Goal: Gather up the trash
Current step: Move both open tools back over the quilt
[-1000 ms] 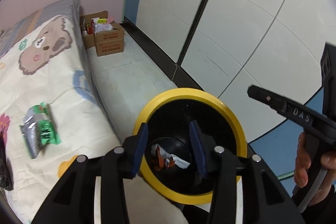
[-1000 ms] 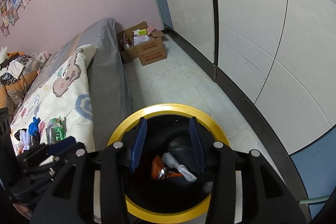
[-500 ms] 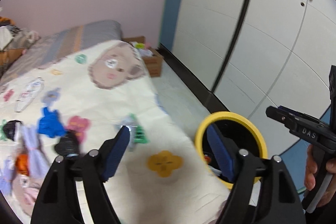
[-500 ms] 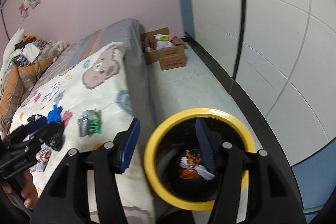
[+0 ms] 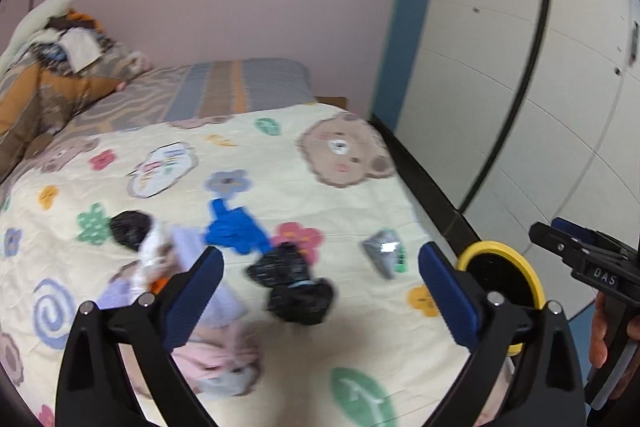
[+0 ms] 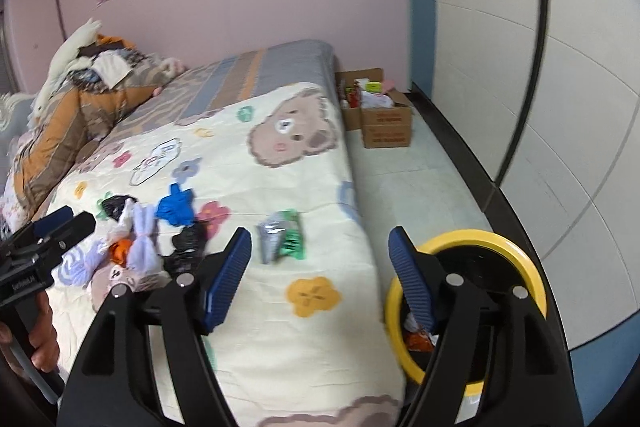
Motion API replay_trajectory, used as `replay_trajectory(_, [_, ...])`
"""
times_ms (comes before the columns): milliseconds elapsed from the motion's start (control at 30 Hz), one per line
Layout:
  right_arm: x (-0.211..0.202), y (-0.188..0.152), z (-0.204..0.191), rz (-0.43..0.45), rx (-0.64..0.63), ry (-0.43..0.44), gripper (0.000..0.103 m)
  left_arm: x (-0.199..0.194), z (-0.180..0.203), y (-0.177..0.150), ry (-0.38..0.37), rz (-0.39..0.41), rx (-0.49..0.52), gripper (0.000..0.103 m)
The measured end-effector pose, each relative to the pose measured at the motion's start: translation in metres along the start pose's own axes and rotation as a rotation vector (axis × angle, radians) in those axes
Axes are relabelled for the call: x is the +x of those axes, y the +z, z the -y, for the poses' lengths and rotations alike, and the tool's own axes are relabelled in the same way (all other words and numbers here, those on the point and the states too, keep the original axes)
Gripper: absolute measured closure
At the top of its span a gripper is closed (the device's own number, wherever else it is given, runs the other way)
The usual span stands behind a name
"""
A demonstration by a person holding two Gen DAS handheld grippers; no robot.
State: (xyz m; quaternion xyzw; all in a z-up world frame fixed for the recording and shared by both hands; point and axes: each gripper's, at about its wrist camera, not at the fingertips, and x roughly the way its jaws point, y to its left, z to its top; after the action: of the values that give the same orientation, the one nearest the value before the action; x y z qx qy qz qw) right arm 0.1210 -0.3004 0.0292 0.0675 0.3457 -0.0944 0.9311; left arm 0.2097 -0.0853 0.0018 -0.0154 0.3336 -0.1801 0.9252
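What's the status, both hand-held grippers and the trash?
Left hand-held gripper and right open, empty. Wrappers on bed; bin alongside. Nothing blocking.

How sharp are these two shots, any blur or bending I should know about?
Left wrist view: motion blur smears the black bag and silver wrapper on the quilt; the gripper's own fingers stay crisp. Right wrist view: milder blur, the box reads fairly clearly. Both: fisheye bends the wardrobe lines, with dark corners.
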Motion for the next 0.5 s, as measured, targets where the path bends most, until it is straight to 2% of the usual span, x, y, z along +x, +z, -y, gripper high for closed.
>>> replay_trajectory(100, [0.006,-0.001,-0.028,0.003,-0.047,-0.005,0.035,-0.007,-0.030,0.000,0.036,-0.006,-0.032,0.008])
replay_trajectory(333, [0.019,-0.002,-0.073,-0.001,-0.106,0.046,0.035,-0.014,-0.094,-0.010,0.107,-0.017,-0.084,0.008])
replay_trajectory(500, [0.028,-0.003,-0.100,0.003,-0.136,0.064,0.027,-0.014,-0.134,-0.020,0.139,-0.028,-0.122,0.008])
